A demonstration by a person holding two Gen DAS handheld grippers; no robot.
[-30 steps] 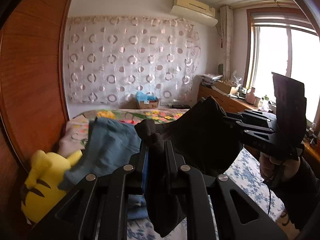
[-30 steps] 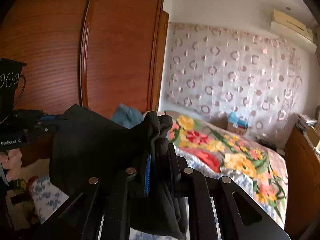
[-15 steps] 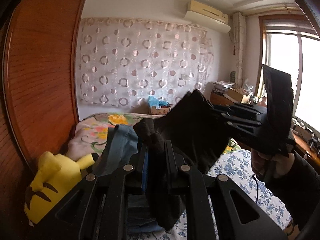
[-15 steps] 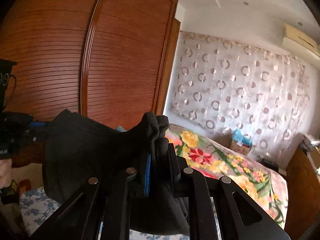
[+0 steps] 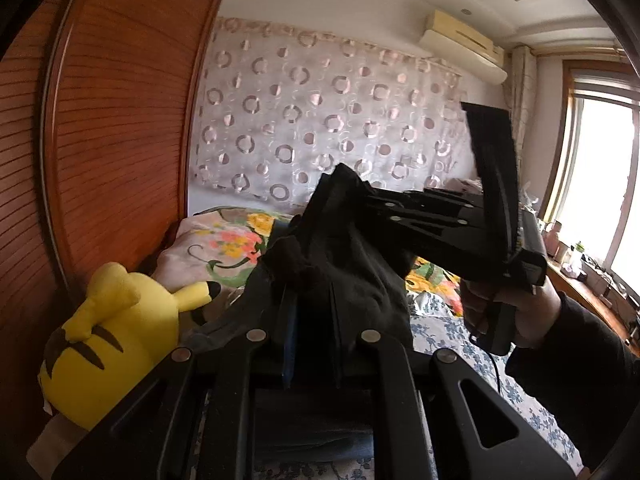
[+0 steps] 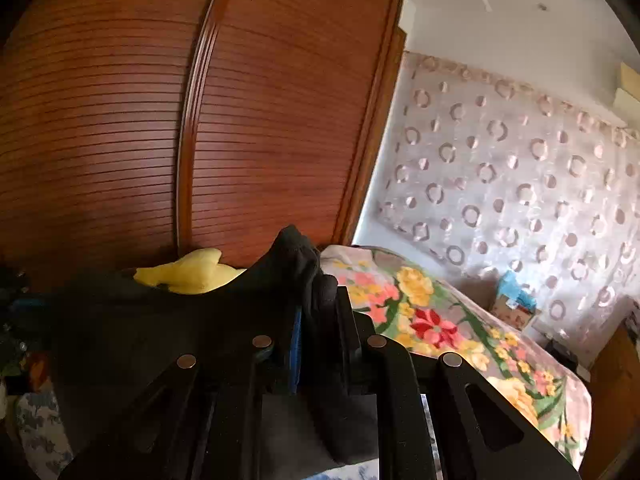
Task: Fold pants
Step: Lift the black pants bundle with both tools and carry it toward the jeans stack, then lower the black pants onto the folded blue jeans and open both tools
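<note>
Both tools are clenching the black pants: left gripper and right gripper are holding them stretched above the bed.

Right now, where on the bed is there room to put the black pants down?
The blue-flowered sheet between the black pants and the sleeve lies bare. The bright floral blanket toward the circle-patterned curtain is bare too. It is crowded by the wooden wardrobe: the yellow plush toy and folded blue jeans lie there.
</note>
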